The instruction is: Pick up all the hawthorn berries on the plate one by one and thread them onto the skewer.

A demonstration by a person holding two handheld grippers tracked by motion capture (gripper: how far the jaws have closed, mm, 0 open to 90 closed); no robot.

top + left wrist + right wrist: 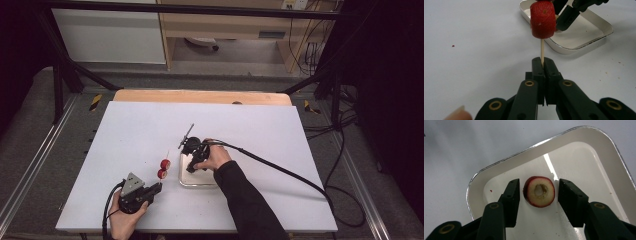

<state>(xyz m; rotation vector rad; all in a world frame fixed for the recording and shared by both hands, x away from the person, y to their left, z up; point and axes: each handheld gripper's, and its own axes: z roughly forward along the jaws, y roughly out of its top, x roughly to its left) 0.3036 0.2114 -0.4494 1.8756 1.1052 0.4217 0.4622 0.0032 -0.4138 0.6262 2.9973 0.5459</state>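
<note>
My left gripper [159, 187] [543, 64] is shut on a thin wooden skewer [542, 51]. Two red fruit pieces [163, 169] are threaded on the skewer; the nearer piece [543, 19] looms large in the left gripper view. A white metal tray [186, 182] [579, 150] lies just right of the skewer. My right gripper [192, 167] [537, 192] is open and reaches down into the tray. A cored red fruit slice [539, 191] lies on the tray floor between its jaws, with a small gap on each side.
The tray rests on a white board [150, 130] on a wooden table [200, 96]. A metal frame [60, 85] surrounds the table. Cables [280, 167] trail right from the right gripper. Small red specks [453, 46] dot the board.
</note>
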